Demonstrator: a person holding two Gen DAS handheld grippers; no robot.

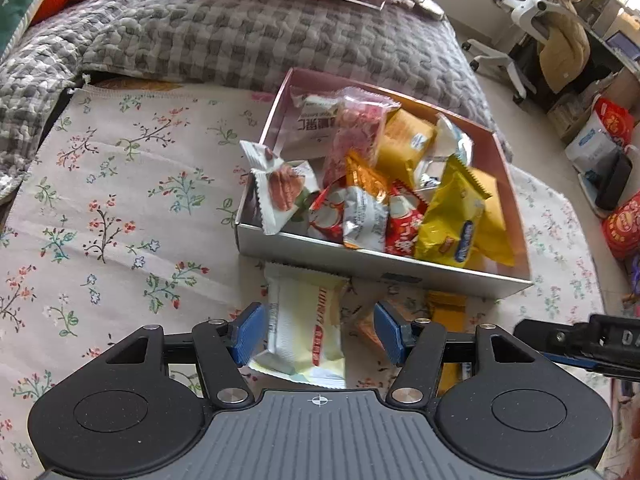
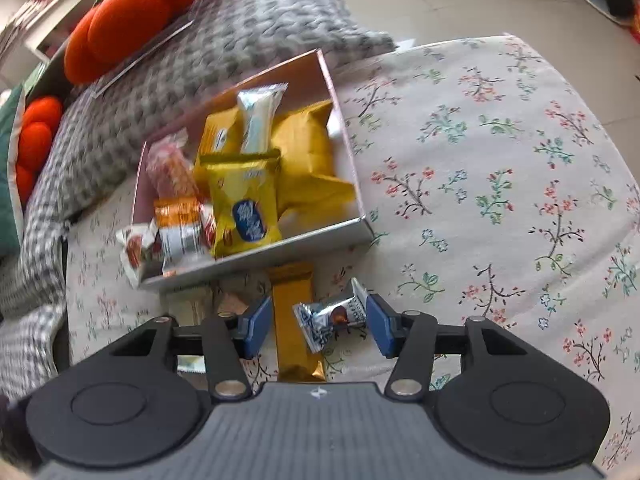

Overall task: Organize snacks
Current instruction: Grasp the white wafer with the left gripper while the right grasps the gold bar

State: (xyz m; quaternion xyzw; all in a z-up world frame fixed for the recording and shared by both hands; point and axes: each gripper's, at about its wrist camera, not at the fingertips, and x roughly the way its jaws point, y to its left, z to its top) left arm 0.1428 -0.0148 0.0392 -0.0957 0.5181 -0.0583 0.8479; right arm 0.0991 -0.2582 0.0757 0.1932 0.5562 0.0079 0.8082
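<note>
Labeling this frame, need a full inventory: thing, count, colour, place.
box: 1, silver outside, pink inside, on floral cloth
snack packets in box: about ten, yellow, red, white, pink, orange, piled
cream packet: 1, cloth, in front of box
gold bar: 1, cloth, in front of box
silver-blue packet: 1, beside gold bar
floral cloth: 1, cream
checked blanket: 1, grey, behind box
orange cushions: two visible, at back
office chair: 1, white, far right
left tool: open, over cream packet
right tool: open, over silver-blue packet
</note>
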